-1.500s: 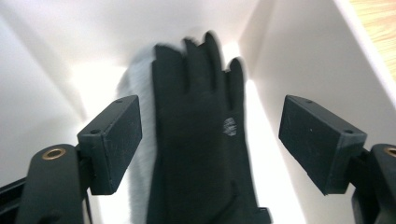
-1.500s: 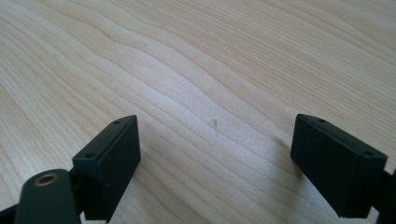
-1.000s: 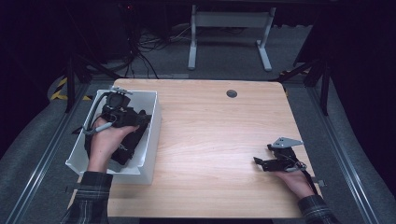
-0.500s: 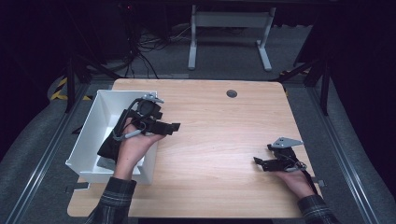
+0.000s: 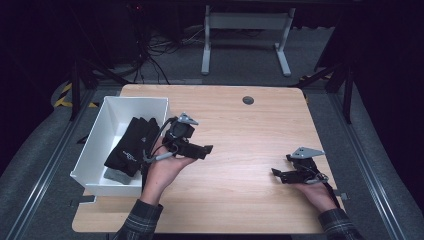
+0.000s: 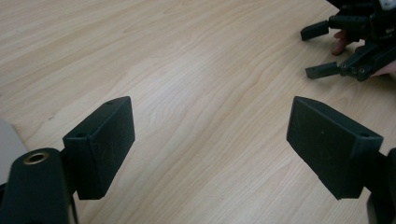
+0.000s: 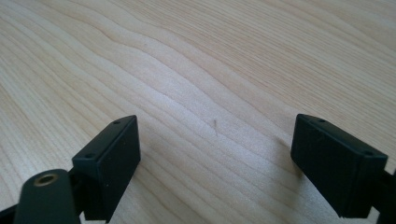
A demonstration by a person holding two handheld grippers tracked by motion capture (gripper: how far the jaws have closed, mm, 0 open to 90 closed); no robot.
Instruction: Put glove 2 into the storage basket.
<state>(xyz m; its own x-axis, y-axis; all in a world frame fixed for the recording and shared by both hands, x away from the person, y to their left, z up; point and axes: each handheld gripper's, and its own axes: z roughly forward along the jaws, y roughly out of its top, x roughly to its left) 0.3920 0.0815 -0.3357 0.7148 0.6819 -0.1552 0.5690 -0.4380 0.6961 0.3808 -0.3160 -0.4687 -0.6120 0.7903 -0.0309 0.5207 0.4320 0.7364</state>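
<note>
A wooden desk (image 5: 240, 150) carries a white bin (image 5: 100, 145) at its left edge, black gloves (image 5: 132, 145) inside. Beside it the left gripper (image 5: 206, 150), jaws just widening, grips nothing; right gripper (image 5: 275, 174), near the right edge, gapes empty.

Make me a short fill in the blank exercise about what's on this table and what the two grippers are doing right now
1. The black gloves lie inside the white ____.
2. The left gripper holds ____ between its open fingers.
3. The right gripper rests on the wooden ____, near its right edge.
4. The bin stands at the table's ____ side.

Missing words: bin; nothing; table; left
</note>
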